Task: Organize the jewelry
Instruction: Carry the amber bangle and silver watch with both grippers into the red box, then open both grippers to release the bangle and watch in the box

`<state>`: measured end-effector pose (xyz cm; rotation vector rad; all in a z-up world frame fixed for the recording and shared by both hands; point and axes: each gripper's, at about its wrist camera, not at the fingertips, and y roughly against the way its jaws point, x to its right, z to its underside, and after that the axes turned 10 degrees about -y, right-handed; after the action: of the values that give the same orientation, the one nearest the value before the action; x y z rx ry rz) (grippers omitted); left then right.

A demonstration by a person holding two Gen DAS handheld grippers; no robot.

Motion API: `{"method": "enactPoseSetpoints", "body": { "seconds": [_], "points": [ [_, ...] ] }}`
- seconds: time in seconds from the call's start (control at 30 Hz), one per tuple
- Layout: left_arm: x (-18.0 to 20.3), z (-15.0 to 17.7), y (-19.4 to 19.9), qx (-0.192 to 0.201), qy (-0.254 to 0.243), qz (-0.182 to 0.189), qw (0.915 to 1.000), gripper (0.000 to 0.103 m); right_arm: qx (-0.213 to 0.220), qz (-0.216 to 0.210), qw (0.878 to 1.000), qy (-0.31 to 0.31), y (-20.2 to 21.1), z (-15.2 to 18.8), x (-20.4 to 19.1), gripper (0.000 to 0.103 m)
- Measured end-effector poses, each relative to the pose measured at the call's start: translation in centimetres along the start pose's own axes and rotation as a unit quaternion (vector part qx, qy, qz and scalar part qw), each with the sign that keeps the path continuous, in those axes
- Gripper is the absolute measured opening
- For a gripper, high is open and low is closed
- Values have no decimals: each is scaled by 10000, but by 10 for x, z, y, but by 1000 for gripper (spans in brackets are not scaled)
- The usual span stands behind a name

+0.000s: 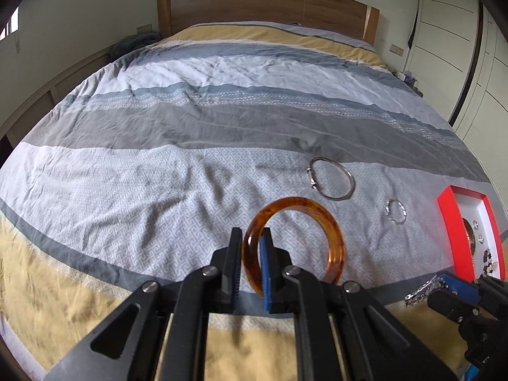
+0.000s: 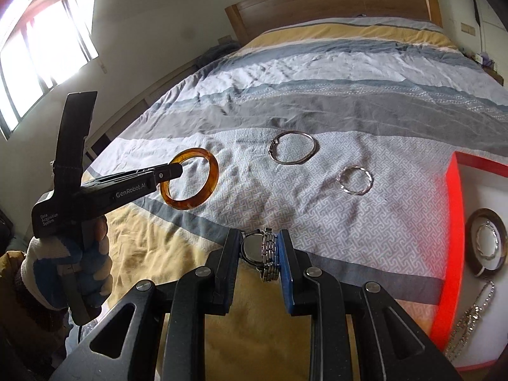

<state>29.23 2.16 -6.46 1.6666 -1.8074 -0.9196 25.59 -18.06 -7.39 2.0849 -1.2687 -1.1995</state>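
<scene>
A striped bed point(image 1: 222, 120) carries a silver bangle point(image 1: 331, 179), twisted bracelet point(image 1: 396, 211) and red-rimmed tray point(image 1: 448, 231).

home bedroom: striped duvet point(image 1: 222, 101) covering a big bed, wood headboard point(image 1: 266, 6) standing at the wall, white wardrobe point(image 1: 451, 47) lining one side, window point(image 2: 35, 50) letting daylight in.

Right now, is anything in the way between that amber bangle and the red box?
Two rings lie on the bed between them: the silver bangle and the twisted ring. The amber bangle is held above the bedding, so carried over, nothing visible blocks the red box.
</scene>
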Motion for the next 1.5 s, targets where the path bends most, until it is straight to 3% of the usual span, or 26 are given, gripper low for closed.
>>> {"method": "enactPoseSetpoints", "body": {
  "seconds": [0.3,0.63,0.87,1.1,1.33,1.5],
  "points": [
    [62,-14,47,228,-367,430,9981,10,601,330,9974,-212,83,-3,27,24],
    [172,-23,61,304,-987,1221,9871,10,1050,1226,9838,-779,161,13,115,24],
    [252,-17,44,94,-1484,1690,9743,10,926,1504,9783,-1086,165,28,163,24],
    [309,0,12,-256,-1994,1805,9628,10,715,1651,9746,-1331,153,40,201,24],
    [326,11,-16,-551,-2186,1653,9601,10,525,1647,9755,-1364,137,46,218,24],
    [331,12,-20,-553,-2309,1618,9578,10,398,1703,9746,-1401,126,45,226,24]
  ]
}}
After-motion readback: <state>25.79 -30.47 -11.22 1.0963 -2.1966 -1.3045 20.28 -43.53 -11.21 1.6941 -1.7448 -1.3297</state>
